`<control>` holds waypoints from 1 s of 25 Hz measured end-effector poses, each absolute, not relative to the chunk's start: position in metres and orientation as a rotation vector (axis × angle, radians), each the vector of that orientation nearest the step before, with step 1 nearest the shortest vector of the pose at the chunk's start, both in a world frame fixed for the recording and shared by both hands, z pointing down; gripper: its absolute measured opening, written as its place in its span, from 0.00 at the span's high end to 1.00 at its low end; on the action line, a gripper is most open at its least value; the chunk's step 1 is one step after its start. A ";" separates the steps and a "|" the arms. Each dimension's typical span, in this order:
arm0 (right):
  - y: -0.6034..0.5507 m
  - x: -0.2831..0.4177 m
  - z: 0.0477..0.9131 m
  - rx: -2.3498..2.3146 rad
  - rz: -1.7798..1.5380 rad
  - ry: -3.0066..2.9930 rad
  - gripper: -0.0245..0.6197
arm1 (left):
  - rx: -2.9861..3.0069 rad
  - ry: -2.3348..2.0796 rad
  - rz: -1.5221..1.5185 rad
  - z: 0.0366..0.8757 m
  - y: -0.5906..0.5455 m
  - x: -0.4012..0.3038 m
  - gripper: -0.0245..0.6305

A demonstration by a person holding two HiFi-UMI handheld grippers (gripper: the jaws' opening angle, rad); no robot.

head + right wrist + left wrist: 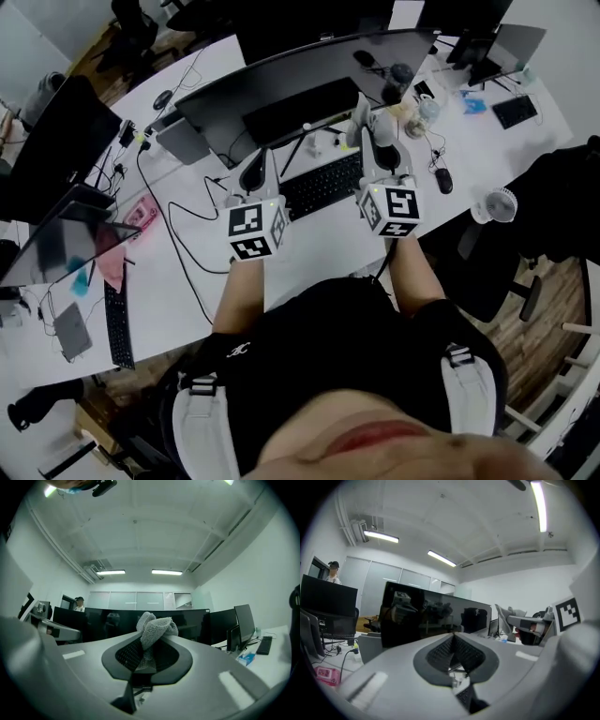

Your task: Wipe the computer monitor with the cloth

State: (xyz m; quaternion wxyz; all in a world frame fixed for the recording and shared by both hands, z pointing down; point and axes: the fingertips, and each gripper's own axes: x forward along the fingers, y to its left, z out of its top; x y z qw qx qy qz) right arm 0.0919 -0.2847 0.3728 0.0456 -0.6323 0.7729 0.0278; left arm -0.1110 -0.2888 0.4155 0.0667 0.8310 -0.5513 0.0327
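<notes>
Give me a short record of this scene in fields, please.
setting: office, person at a white desk
monitor: curved, dark, beyond the keyboard
left gripper: jaws together, empty
right gripper: jaws shut on the cloth
cloth: grey mesh, bunched, sticking out past the jaws
wipe: cloth looks short of the screen

Two grippers: left gripper [453, 639] and right gripper [147, 639]. One cloth [154, 627], between the right jaws. Three monitors show clearly: curved monitor [309, 70] ahead of both jaws, side monitor [56, 141] to their left, far monitor [511, 42] to their right. Three keyboards: near keyboard [323, 183], left keyboard [117, 323], far keyboard [516, 111]. Two mice: near mouse [443, 180], far mouse [162, 97]. One fan [497, 204].
</notes>
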 end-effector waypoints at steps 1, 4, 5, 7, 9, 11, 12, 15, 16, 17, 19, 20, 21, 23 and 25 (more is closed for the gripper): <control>-0.284 0.103 0.375 -1.934 0.081 2.367 0.91 | 2.509 -1.660 0.097 0.414 -0.289 -0.097 0.88; -0.284 0.134 0.377 -1.912 0.025 2.375 0.91 | 2.522 -1.657 0.100 0.409 -0.290 -0.061 0.88; -0.285 0.143 0.378 -1.900 -0.003 2.374 0.91 | 2.527 -1.658 0.104 0.408 -0.289 -0.052 0.88; -0.286 0.158 0.380 -1.886 -0.041 2.374 0.91 | 2.534 -1.657 0.109 0.405 -0.286 -0.035 0.88; -0.289 0.170 0.379 -1.882 -0.046 2.375 0.91 | 2.543 -1.651 0.106 0.400 -0.286 -0.020 0.88; -0.292 0.179 0.378 -1.884 -0.030 2.373 0.91 | 2.560 -1.649 0.115 0.397 -0.289 -0.007 0.88; -0.292 0.183 0.378 -1.886 -0.023 2.371 0.91 | 2.568 -1.647 0.122 0.396 -0.290 -0.001 0.88; -0.295 0.190 0.380 -1.894 -0.014 2.371 0.91 | 2.581 -1.637 0.134 0.395 -0.291 0.011 0.88; -0.296 0.191 0.381 -1.896 -0.014 2.373 0.91 | 2.585 -1.633 0.136 0.395 -0.292 0.013 0.88; -0.296 0.192 0.382 -1.898 -0.016 2.373 0.91 | 2.590 -1.628 0.138 0.395 -0.292 0.016 0.88; -0.297 0.192 0.384 -1.905 -0.027 2.369 0.91 | 2.600 -1.616 0.140 0.395 -0.293 0.017 0.88; -0.297 0.191 0.385 -1.908 -0.032 2.365 0.91 | 2.604 -1.609 0.141 0.395 -0.294 0.017 0.88; -0.296 0.188 0.386 -1.908 -0.034 2.363 0.90 | 2.608 -1.603 0.142 0.395 -0.294 0.015 0.88; -0.296 0.180 0.386 -1.904 -0.025 2.368 0.91 | 2.614 -1.591 0.144 0.394 -0.296 0.012 0.88; -0.296 0.173 0.385 -1.901 -0.015 2.375 0.90 | 2.623 -1.578 0.148 0.394 -0.296 0.009 0.88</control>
